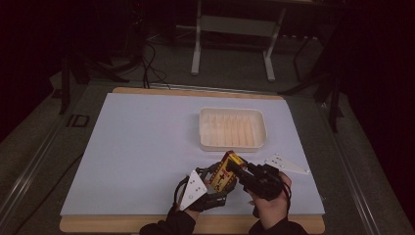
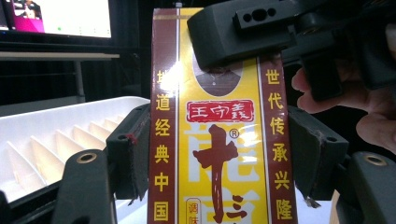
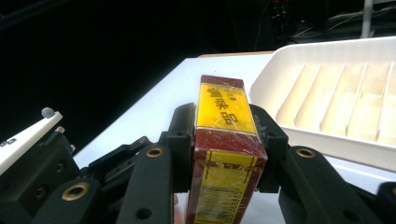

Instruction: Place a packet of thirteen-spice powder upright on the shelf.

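box point(image 2: 217, 140) pinched by both left gripper point(image 1: 211, 188) and right gripper point(image 1: 243, 172) | white tray point(image 1: 232, 128) just beyond jaws | long axis seemingly tilted up toward tray | table point(image 1: 137, 147) below

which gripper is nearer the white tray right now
Right. The right gripper grips the upper end of the box, just below the white tray. The left gripper clamps the box's lower part, farther from the tray.

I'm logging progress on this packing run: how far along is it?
Early. Done: the box is lifted off the table. In hand: left gripper and right gripper both clamp it. Left: the tray has nothing in it.
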`<state>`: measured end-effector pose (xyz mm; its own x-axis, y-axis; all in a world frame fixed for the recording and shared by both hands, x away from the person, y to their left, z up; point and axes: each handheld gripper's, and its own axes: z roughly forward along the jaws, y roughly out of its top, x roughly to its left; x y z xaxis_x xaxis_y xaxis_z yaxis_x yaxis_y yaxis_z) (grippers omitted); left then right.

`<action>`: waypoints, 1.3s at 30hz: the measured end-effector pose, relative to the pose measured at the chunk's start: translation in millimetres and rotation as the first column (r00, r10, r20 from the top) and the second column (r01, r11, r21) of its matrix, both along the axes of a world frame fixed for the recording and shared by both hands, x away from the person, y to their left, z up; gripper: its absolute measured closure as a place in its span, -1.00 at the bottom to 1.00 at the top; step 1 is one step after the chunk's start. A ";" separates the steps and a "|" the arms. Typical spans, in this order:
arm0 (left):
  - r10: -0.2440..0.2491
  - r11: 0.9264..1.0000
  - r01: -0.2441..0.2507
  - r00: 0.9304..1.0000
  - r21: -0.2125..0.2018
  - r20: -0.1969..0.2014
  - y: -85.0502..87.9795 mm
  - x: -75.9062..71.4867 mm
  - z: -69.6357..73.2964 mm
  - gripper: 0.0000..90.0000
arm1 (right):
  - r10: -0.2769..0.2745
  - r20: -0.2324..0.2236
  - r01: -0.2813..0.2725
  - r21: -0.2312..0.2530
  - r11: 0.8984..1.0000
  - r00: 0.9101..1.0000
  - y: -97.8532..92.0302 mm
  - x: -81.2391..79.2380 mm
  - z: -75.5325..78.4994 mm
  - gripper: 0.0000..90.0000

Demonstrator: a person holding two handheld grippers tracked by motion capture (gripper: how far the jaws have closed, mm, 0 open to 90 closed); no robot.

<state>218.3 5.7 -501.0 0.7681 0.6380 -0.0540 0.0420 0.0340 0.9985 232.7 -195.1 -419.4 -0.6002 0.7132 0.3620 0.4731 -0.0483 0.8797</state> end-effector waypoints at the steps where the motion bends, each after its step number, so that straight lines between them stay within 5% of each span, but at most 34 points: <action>1: 0.003 1.000 -0.003 1.000 -0.004 -0.007 -0.2 0.0 0.6 -0.28 | -0.001 0.001 0.001 -0.010 1.000 1.000 1.1 -0.2 0.8 0.48; 10: 0.013 1.000 -0.014 1.000 -0.012 -0.023 4.4 2.5 10.2 -0.29 | 0.006 0.027 -0.005 -0.028 1.000 1.000 8.7 1.6 10.0 0.50; 24: -0.024 1.000 0.024 0.995 -0.002 -0.092 14.7 8.9 22.6 -0.70 | -0.019 0.117 0.029 -0.086 0.996 0.993 5.3 8.7 19.0 0.50; 30: -0.055 0.998 0.061 0.984 0.034 -0.167 18.0 11.6 23.5 -0.96 | -0.061 0.179 0.080 -0.100 0.992 0.982 1.9 13.2 27.8 0.50; 39: -0.030 0.995 0.046 0.983 0.087 -0.183 28.2 8.5 18.2 -0.96 | -0.135 0.251 0.165 -0.103 0.981 0.958 -3.0 30.8 45.0 0.50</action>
